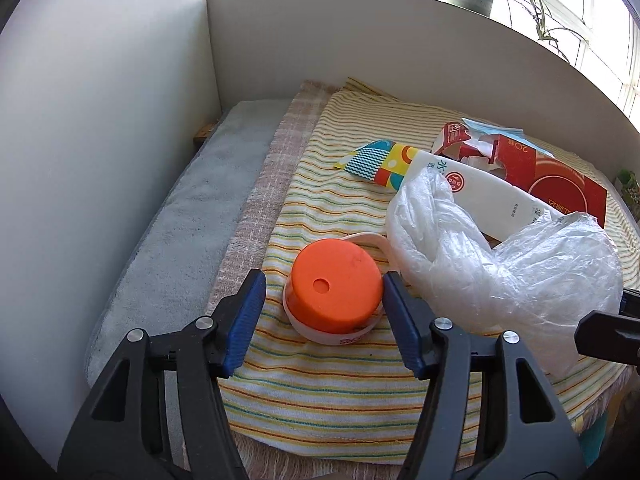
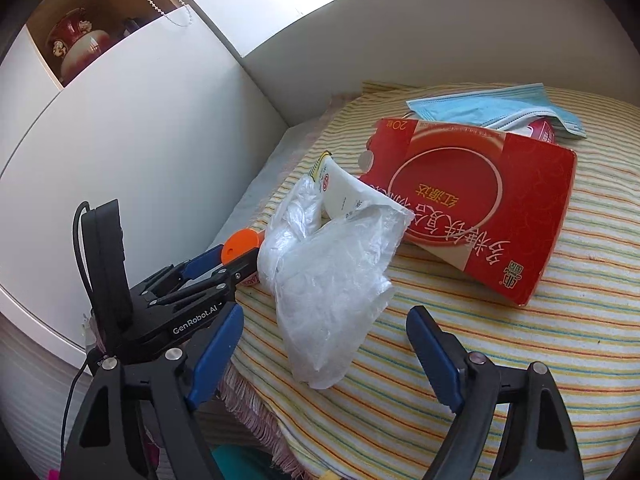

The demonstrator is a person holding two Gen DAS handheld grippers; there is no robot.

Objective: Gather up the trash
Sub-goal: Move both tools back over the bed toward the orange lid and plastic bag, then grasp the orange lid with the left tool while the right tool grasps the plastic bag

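A white tub with an orange lid [image 1: 335,285] stands on the striped towel [image 1: 320,400]. My left gripper [image 1: 323,294] is open around it: the right pad almost touches the lid, and the left pad [image 1: 246,314] stands a little off it. Just right of the tub lies a crumpled clear plastic bag [image 2: 332,280]. My right gripper [image 2: 326,320] is open with the bag's lower end between its fingers, neither pad touching it. From the right wrist view the orange lid [image 2: 240,245] shows between the left gripper's fingers.
Behind the bag lie a flat red carton [image 2: 472,208], a white pouch [image 1: 480,192], a colourful wrapper [image 1: 380,162], a small red-and-white carton [image 1: 456,136] and a blue face mask [image 2: 492,108]. White panels wall in the left and back. The towel's fringed front edge [image 2: 256,408] is close.
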